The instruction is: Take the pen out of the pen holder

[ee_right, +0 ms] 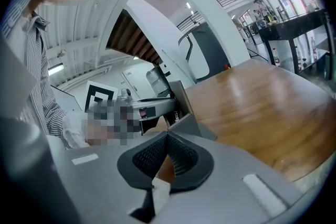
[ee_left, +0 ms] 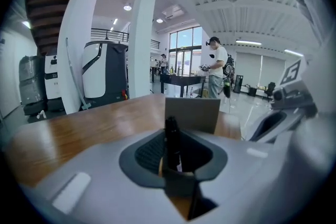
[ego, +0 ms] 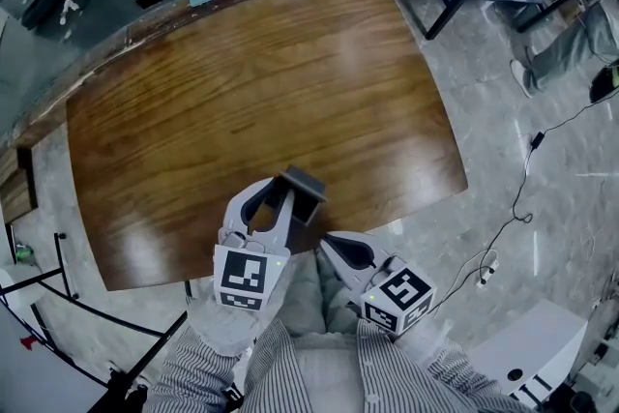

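Pen point(ee_left: 171, 136) upright between left tool point(ee_left: 176, 153) jaws

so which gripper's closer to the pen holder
Left. The left gripper is right at the pen holder, pen between its fingers; the right gripper sits further back, off the table.

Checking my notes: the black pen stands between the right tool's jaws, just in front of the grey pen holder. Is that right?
No. The black pen stands between the jaws of the left tool, not the right tool, just in front of the grey pen holder. The left gripper view shows it.
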The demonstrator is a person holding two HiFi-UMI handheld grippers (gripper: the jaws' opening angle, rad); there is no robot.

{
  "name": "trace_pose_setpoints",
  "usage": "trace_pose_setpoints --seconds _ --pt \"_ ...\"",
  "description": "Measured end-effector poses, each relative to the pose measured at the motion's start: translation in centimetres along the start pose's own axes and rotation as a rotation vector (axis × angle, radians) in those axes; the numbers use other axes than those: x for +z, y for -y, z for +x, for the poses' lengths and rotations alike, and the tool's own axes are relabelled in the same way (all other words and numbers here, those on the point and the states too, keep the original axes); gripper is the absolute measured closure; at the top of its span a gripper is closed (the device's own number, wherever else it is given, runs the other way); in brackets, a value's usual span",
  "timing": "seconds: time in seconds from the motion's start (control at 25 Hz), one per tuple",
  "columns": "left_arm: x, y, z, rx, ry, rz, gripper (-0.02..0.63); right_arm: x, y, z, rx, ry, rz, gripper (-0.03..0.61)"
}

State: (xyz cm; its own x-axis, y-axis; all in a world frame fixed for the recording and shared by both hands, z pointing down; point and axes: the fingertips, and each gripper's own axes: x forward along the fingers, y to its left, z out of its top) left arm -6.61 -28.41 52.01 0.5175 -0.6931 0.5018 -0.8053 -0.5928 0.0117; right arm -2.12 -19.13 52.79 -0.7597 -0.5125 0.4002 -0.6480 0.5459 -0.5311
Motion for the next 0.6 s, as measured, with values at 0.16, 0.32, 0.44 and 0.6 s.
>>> trace_pose_setpoints --seconds 0.16,0.32,0.44,0.6 --pt "0.0 0.1 -0.1 -0.012 0.011 -0.004 0.539 0.0 -0.2 -0.1 -0.006 0.001 -0.003 0.578" --pt "0.1 0.5 -0.4 -0.017 0.024 -0.03 0.551 -0.1 -0.3 -0.2 -0.013 0.001 -0.02 0.578" --pt "0.4 0.7 -0.8 -0.021 0.04 -0.034 0.552 0.1 -0.5 -0.3 -0.012 0.006 -0.027 0.578" --pt "1.2 1.1 -1.8 -0.014 0.085 -0.041 0.552 0.5 -1.0 -0.8 -0.011 0.017 -0.046 0.578"
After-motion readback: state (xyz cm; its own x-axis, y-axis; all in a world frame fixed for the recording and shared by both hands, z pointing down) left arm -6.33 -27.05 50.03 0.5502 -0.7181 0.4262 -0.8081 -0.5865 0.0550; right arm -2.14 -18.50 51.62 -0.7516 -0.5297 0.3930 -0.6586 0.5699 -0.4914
